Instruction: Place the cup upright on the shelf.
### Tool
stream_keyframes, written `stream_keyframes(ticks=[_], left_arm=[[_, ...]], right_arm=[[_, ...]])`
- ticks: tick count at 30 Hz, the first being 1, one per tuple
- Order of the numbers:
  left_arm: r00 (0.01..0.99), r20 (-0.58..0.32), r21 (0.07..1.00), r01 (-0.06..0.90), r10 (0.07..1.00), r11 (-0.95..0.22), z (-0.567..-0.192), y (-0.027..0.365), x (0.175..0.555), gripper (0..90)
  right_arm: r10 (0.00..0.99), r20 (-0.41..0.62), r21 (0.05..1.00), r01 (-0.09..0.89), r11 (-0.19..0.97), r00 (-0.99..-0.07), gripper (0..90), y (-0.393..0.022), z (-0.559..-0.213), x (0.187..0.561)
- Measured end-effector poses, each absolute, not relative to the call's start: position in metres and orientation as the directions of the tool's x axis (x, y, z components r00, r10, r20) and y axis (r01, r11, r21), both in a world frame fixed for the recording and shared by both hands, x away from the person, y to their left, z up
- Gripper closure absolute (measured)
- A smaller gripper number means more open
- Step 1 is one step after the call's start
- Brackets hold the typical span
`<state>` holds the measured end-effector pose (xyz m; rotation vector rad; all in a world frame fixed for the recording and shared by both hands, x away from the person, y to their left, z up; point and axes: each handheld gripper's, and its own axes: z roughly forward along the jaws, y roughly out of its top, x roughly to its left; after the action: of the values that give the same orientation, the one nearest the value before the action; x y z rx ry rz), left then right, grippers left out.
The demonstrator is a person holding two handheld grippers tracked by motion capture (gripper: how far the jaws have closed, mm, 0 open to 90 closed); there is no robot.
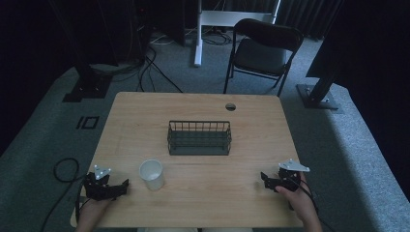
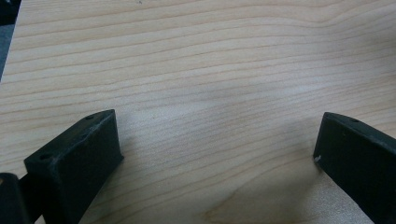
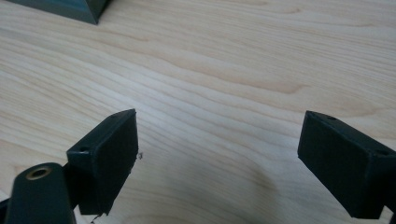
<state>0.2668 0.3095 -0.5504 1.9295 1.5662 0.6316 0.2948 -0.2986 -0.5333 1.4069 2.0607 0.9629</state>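
Both jaw pairs spread and empty; the left gripper, reaching carelessly, could topple the light white cup beside it, while the right gripper rests well apart

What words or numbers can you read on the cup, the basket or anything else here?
None can be read.
White paper cup: plain, no print shows.
Black wire basket: no label.
Wooden table: bare wood grain and one round cable hole.
Black rectangular outline on the carpet: a shape, not a letter or number.
Left hand-held gripper and right hand-held gripper: no markings visible.
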Motion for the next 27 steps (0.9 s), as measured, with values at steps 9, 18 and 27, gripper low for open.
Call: stream_keyframes(ticks=[9,18,27], left_arm=[[0.203,0.007,0.687,0.710,0.979,-0.152,-0.550,0.310,0.267,0.7],[0.204,0.007,0.687,0.711,0.979,-0.153,-0.550,0.310,0.267,0.7],[0.204,0.007,0.687,0.710,0.979,-0.153,-0.550,0.310,0.267,0.7]], right_arm=[[0.914,0.018,0.773,0.586,0.243,-0.404,12.0,-0.285,-0.529,0.297],[0.896,0.020,0.777,0.572,0.265,-0.443,11.9,-0.269,-0.528,0.299],[0.875,0.032,0.789,0.550,0.275,-0.483,11.9,-0.253,-0.523,0.300]])
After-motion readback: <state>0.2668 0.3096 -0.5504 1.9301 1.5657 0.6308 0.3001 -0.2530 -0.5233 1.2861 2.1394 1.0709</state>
